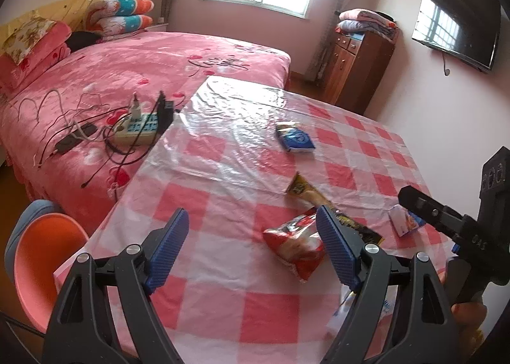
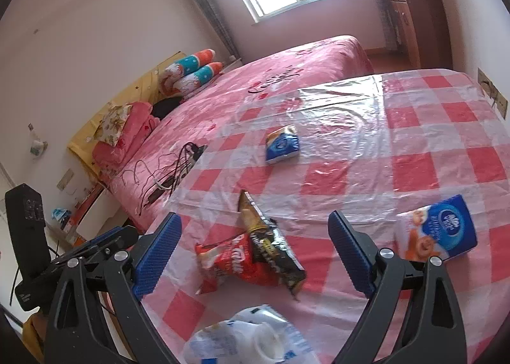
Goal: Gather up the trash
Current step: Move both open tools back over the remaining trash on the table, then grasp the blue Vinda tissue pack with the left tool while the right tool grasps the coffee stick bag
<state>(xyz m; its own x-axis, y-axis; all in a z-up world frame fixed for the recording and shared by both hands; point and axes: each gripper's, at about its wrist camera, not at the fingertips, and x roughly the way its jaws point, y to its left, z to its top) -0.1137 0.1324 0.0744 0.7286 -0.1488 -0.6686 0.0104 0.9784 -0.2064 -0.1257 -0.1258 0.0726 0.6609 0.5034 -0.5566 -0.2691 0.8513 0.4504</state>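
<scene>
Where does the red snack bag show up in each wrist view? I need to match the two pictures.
Left wrist: red snack bag lies low, right of centre, partly behind the left gripper's right-hand finger.
Right wrist: red snack bag lies low centre, between the open fingers, partly under the black and gold wrapper.
Shared landmark: the blue packet farther up the checked tablecloth.

Table: snack bag at centre, wrapper lying across it. Tissue pack at 3 o'clock of these; small packet at 12; clear plastic bag at 6. Bed behind the table, power strip on it.
</scene>
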